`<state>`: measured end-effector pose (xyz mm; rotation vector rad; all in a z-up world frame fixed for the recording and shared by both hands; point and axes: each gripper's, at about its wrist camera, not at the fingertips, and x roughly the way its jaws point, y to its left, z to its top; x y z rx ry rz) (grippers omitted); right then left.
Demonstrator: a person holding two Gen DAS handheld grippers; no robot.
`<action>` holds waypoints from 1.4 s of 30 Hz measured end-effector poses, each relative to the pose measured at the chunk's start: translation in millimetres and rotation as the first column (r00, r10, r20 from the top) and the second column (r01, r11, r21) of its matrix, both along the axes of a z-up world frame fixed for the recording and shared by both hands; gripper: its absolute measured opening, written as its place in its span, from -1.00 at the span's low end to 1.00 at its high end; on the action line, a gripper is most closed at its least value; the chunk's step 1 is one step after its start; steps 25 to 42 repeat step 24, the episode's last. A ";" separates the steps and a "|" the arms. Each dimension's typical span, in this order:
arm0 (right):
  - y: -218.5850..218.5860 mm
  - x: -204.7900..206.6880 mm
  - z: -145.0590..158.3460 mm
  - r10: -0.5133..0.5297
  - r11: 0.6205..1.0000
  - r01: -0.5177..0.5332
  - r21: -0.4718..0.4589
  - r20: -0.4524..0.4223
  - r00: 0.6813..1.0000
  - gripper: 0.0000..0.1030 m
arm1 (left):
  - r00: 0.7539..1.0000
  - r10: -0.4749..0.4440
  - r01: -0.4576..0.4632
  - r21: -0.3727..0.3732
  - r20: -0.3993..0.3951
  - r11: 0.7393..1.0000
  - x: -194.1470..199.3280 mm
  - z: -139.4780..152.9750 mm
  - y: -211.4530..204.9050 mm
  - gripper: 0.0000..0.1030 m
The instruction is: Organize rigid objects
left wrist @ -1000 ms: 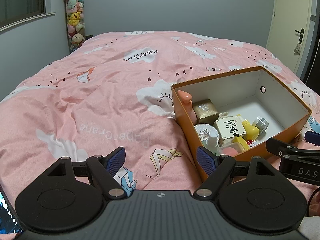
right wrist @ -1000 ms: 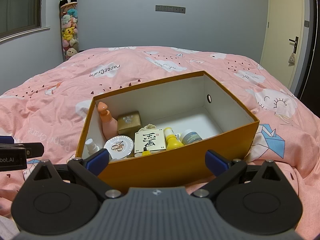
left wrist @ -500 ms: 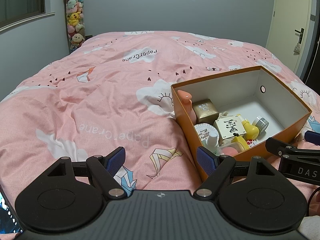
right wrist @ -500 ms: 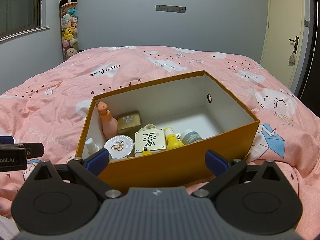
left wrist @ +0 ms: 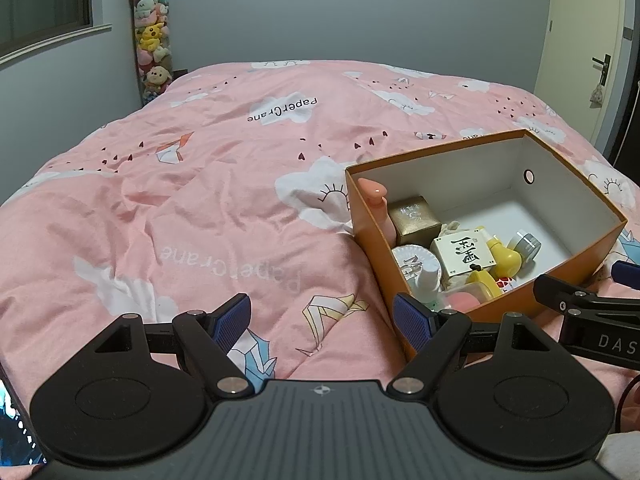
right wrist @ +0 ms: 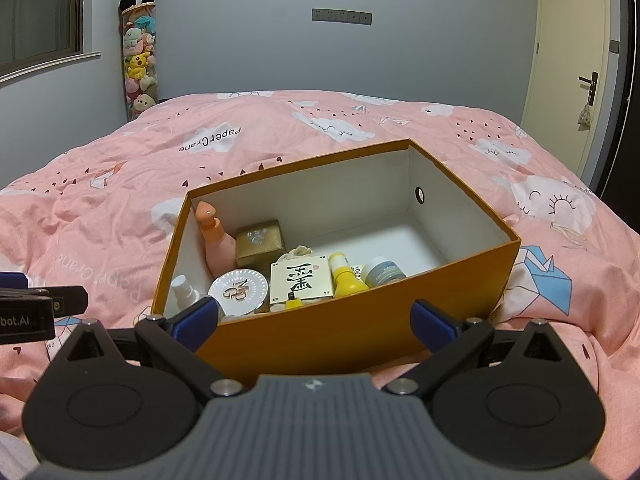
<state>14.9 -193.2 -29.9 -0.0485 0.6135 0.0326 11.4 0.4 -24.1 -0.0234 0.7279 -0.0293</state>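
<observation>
- An orange box (right wrist: 352,328) sits on a pink duvet (left wrist: 200,208), near the right side of the bed, its left end packed with small items and its right end bare.
- Inside, from the far left corner: a peach pump bottle (right wrist: 214,236), a gold box (right wrist: 260,242), a white compact (right wrist: 239,288), a cream tile (right wrist: 301,282) bearing a black character, a yellow bottle (right wrist: 346,276) and a grey-lidded jar (right wrist: 384,272). A small white spray bottle (right wrist: 183,290) stands against the near left wall.
- The right gripper (right wrist: 316,318) hangs just short of the box's near wall, fingers spread wide and holding nothing.
- The left gripper (left wrist: 322,316) hovers over the duvet to the left of the box, equally agape and empty; its right fingertip (left wrist: 412,322) lies close by the box's near corner.
- Nothing has shifted over the past second: both tools and every item match the earlier views.
- No loose object shows on the duvet, so the sorting appears finished or paused; any further work would likely mean rearranging what is crowded at the left end.
</observation>
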 end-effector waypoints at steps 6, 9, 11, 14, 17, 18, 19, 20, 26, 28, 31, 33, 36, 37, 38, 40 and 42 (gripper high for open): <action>-0.2 0.0 0.3 0.000 1.000 0.000 0.001 -0.001 1.000 0.95 | 1.000 0.000 0.000 0.001 -0.001 1.000 -0.1 0.3 -0.9 0.83; -0.4 0.1 0.4 0.000 1.000 0.000 0.001 -0.001 1.000 0.95 | 1.000 -0.003 0.003 0.004 0.004 1.000 -0.3 0.1 -1.0 0.83; -0.5 0.2 0.5 0.000 1.000 0.000 0.001 -0.002 1.000 0.95 | 1.000 -0.005 0.005 0.009 0.008 1.000 -0.8 0.2 0.0 0.83; 0.3 -0.4 -0.3 0.001 1.000 -0.001 -0.003 -0.002 1.000 0.95 | 1.000 -0.007 0.007 0.010 0.011 1.000 -2.1 0.2 2.0 0.83; 1.8 -0.8 -1.3 0.004 1.000 -0.004 -0.008 -0.002 1.000 0.95 | 1.000 -0.009 0.009 0.009 0.013 1.000 -2.6 0.0 2.7 0.83; 2.4 -1.3 -1.7 0.005 1.000 -0.005 -0.009 -0.003 1.000 0.95 | 1.000 -0.009 0.009 0.011 0.013 1.000 -2.1 0.1 1.2 0.83; 2.6 -0.8 -1.7 0.004 1.000 -0.004 -0.010 -0.004 1.000 0.95 | 1.000 -0.012 0.012 0.011 0.015 1.000 -2.1 0.4 1.4 0.83; 2.9 -1.3 -1.8 0.005 1.000 -0.005 -0.010 -0.005 1.000 0.95 | 1.000 -0.014 0.014 0.011 0.018 1.000 -2.3 0.9 1.2 0.83; 2.7 -0.8 -1.5 0.004 1.000 -0.004 -0.010 -0.005 1.000 0.95 | 0.999 -0.019 0.019 0.018 0.025 1.000 -3.3 3.4 -1.0 0.83; 2.7 -0.8 -1.5 0.004 1.000 -0.004 -0.010 -0.005 1.000 0.95 | 0.999 -0.019 0.019 0.018 0.025 1.000 -3.3 3.4 -1.0 0.83; 2.7 -0.8 -1.5 0.004 1.000 -0.004 -0.010 -0.005 1.000 0.95 | 0.999 -0.019 0.019 0.018 0.025 1.000 -3.3 3.4 -1.0 0.83; 2.7 -0.8 -1.5 0.004 1.000 -0.004 -0.010 -0.005 1.000 0.95 | 0.999 -0.019 0.019 0.018 0.025 1.000 -3.3 3.4 -1.0 0.83; 2.7 -0.8 -1.5 0.004 1.000 -0.004 -0.010 -0.005 1.000 0.95 | 0.999 -0.019 0.019 0.018 0.025 1.000 -3.3 3.4 -1.0 0.83; 2.7 -0.8 -1.5 0.004 1.000 -0.004 -0.010 -0.005 1.000 0.95 | 0.999 -0.019 0.019 0.018 0.025 1.000 -3.3 3.4 -1.0 0.83; 2.7 -0.8 -1.5 0.004 1.000 -0.004 -0.010 -0.005 1.000 0.95 | 0.999 -0.019 0.019 0.018 0.025 1.000 -3.3 3.4 -1.0 0.83; 2.7 -0.8 -1.5 0.004 1.000 -0.004 -0.010 -0.005 1.000 0.95 | 0.999 -0.019 0.019 0.018 0.025 1.000 -3.3 3.4 -1.0 0.83; 2.7 -0.8 -1.5 0.004 1.000 -0.004 -0.010 -0.005 1.000 0.95 | 0.999 -0.019 0.019 0.018 0.025 1.000 -3.3 3.4 -1.0 0.83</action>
